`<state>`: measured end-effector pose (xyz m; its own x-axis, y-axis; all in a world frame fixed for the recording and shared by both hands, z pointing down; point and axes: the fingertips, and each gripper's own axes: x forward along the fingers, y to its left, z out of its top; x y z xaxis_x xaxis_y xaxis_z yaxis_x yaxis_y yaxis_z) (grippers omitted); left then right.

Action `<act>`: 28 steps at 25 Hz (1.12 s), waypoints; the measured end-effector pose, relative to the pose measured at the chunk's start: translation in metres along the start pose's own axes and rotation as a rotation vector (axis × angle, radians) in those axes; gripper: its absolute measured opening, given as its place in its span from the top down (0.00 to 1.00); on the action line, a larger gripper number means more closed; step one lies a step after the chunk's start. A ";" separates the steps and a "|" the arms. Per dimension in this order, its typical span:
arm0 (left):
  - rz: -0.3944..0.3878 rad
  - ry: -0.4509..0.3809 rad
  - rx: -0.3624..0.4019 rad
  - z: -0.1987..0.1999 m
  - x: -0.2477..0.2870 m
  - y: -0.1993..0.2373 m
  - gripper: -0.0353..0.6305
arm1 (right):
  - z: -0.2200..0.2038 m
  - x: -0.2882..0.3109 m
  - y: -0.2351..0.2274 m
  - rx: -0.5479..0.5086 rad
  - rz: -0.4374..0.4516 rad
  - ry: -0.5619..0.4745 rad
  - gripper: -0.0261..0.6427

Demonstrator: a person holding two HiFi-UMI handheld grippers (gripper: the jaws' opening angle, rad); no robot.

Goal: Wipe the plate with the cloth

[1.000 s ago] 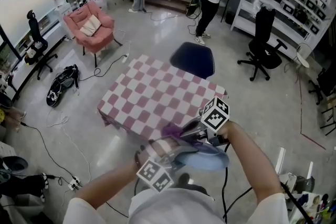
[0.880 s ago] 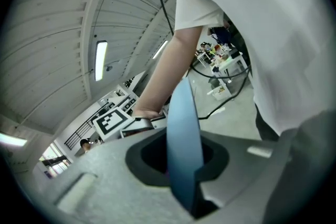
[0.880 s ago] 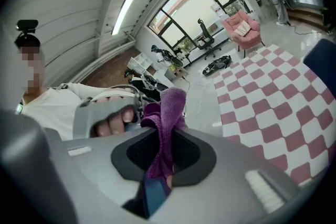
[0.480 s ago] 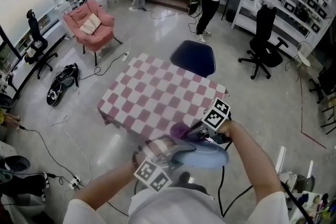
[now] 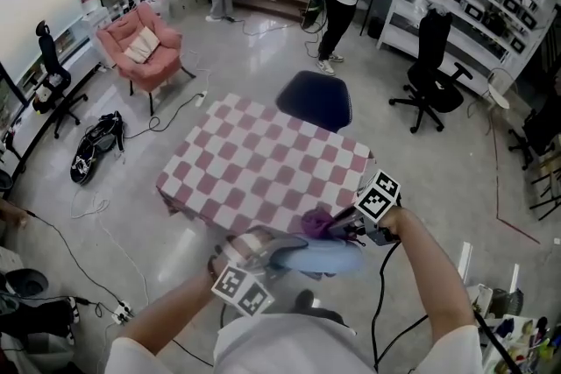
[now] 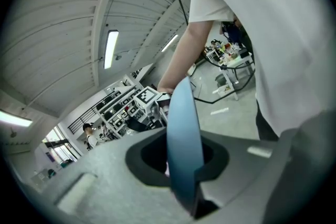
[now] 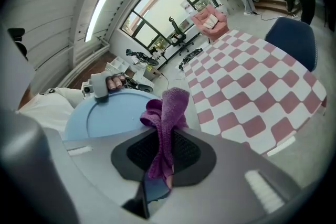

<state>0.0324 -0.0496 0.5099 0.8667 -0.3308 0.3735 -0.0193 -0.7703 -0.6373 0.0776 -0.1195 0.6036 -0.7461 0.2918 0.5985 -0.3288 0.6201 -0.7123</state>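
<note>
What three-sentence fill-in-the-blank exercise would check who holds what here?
The cloth clamped in the right gripper is ____ in colour.
The left gripper is shut on the plate, whose colour is light ____.
The armchair on the floor beyond the checked table is ____.
Missing words: purple; blue; pink.

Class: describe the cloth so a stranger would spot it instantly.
Find the pink-and-white checkered table; nearer the camera, a round pale blue plate is held up. By its rim, pinched in the right tool, is the bunched purple cloth, the only purple thing there.
</note>
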 end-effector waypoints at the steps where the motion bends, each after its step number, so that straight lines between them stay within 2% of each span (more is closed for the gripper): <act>1: 0.001 0.007 -0.003 -0.005 -0.001 0.001 0.87 | -0.002 -0.004 -0.001 0.003 -0.005 -0.007 0.87; 10: -0.013 0.048 -0.085 -0.038 -0.005 0.006 0.87 | 0.002 -0.024 0.026 -0.004 0.002 -0.116 0.87; 18: -0.028 0.074 -0.120 -0.068 -0.023 0.005 0.87 | 0.018 -0.022 0.048 -0.007 0.072 -0.310 0.87; 22: -0.034 0.107 -0.167 -0.095 -0.036 0.007 0.87 | 0.028 -0.025 0.033 0.058 0.024 -0.455 0.87; 25: -0.038 0.116 -0.231 -0.114 -0.043 0.010 0.87 | 0.036 -0.026 0.021 0.111 -0.024 -0.573 0.87; 28: -0.030 0.117 -0.293 -0.132 -0.045 0.018 0.87 | 0.044 -0.024 0.018 0.121 -0.051 -0.652 0.87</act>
<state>-0.0730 -0.1207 0.5705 0.8063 -0.3529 0.4747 -0.1525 -0.8995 -0.4095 0.0642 -0.1479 0.5601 -0.9128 -0.2596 0.3154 -0.4074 0.5244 -0.7477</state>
